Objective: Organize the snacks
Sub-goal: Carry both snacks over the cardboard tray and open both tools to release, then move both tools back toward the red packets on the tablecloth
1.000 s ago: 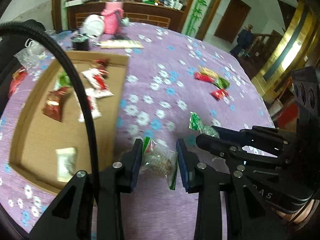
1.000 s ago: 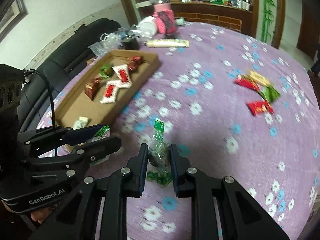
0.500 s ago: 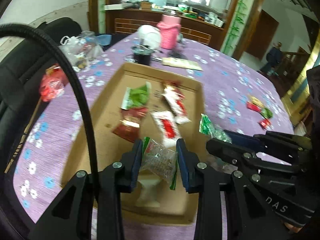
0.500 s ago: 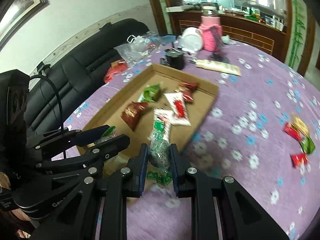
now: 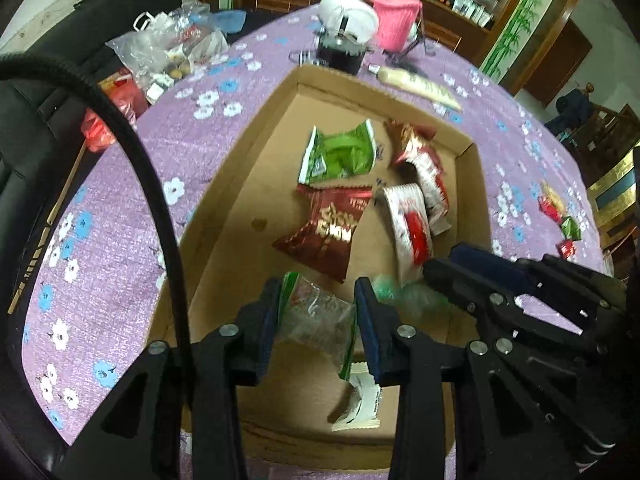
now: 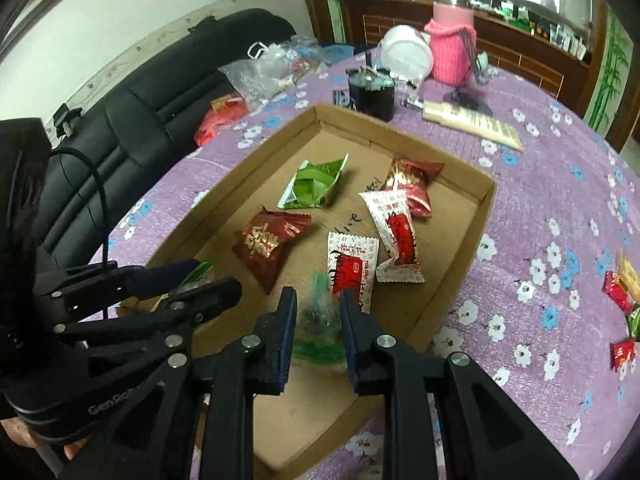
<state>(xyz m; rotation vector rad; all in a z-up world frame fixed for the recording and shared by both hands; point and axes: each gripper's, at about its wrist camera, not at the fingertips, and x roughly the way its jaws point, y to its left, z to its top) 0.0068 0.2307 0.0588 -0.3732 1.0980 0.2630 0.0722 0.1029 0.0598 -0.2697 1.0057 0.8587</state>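
Left hand-held gripper jaws opening, clear snack packet between, over cardboard tray

The tray was matt brown cardboard. The snack packets in it were glossy crinkled foil and plastic film. The tablecloth was soft purple cloth with printed flowers. The sofa looked like smooth black leather.

Black tool w/ blue pads, silver screws, white "GenRo" lettering, black cable.
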